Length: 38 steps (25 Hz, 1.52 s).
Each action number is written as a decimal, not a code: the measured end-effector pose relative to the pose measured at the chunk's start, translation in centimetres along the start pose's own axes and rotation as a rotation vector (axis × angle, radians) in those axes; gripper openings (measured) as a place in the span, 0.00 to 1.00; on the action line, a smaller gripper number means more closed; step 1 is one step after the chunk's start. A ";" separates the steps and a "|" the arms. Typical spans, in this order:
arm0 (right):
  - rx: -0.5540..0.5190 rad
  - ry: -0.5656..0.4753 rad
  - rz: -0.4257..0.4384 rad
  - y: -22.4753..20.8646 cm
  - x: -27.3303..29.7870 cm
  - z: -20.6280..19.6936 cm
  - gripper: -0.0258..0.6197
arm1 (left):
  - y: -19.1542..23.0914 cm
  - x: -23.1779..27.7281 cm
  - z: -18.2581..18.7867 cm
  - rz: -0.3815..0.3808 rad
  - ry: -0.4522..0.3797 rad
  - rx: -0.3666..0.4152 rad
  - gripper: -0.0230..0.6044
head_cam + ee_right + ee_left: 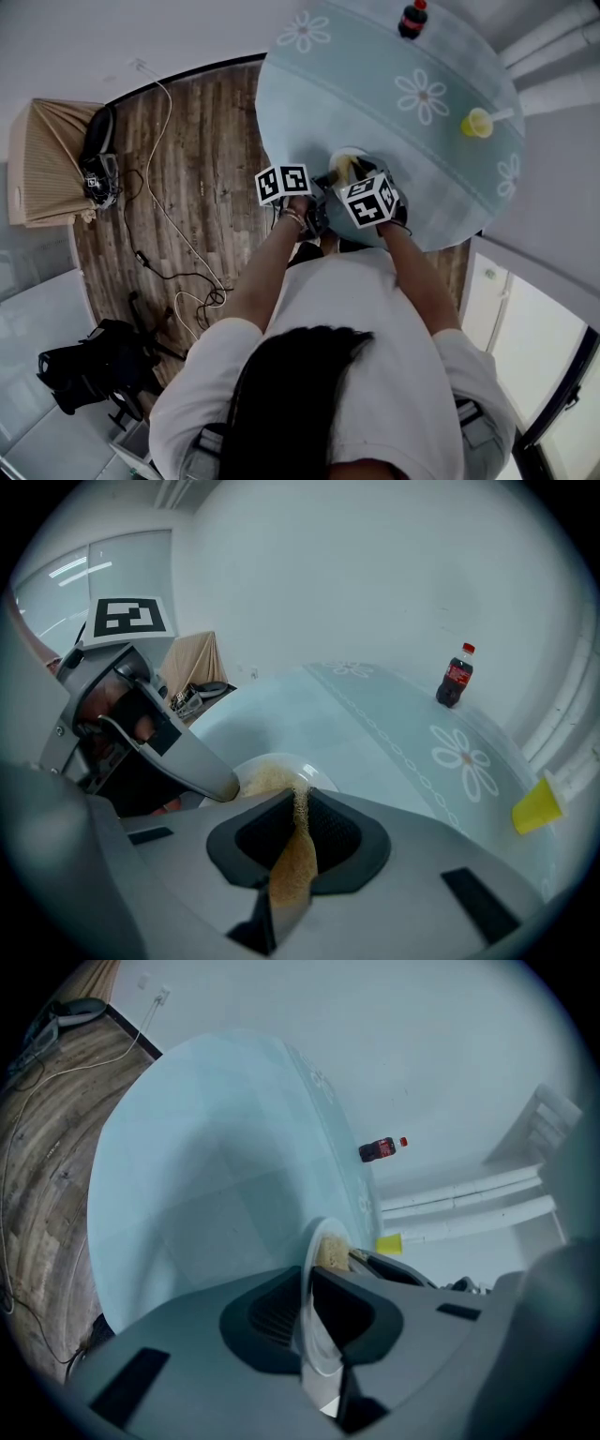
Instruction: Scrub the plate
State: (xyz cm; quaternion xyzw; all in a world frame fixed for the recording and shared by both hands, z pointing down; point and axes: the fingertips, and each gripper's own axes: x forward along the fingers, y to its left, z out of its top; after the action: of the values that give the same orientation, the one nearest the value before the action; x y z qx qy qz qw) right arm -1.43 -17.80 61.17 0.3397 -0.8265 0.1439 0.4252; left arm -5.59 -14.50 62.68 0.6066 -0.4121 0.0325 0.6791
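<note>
Far left on the wood floor (202, 141), a white cable (159, 192) trails past a beige fabric bundle (47, 164); black gear bag (94, 370) lower down. Left gripper (307, 1321): jaws drawn in tight on the rim of the white plate (317, 1349), one pad on each face, and the plate is seen edge-on in its own view. Plate sits over the near edge of the round table (375, 112), which has a pale blue cloth with daisy prints; cannot tell whether the plate touches the cloth. Right gripper (298, 832): jaws nearly together, pinching a thin tan sponge (292, 855) between the pads; the sponge's free end lies against the plate's face, just beside the left gripper's tip. Both marker cubes are side by side in the head view, above the person's white shirt (366, 347). Further right, a cola bottle (412, 19) stands upright at the table's far edge, well apart from the plate; yellow cup (477, 123) near the right edge
</note>
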 end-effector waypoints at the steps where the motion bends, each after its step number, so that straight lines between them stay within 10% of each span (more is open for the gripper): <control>1: -0.001 -0.001 0.003 0.2 0.0 0.0 0.12 | 0.0 0.0 0.0 -0.002 0.001 -0.002 0.11; 38: -0.174 0.028 0.030 4.0 -3.9 -4.3 0.12 | 0.0 -0.3 0.0 0.020 -0.014 0.010 0.11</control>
State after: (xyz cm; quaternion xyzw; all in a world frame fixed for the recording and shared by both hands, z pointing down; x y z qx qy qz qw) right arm 0.02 -10.89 60.84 0.2872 -0.8348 0.0826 0.4623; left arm -5.76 -14.37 62.55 0.6061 -0.4225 0.0370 0.6728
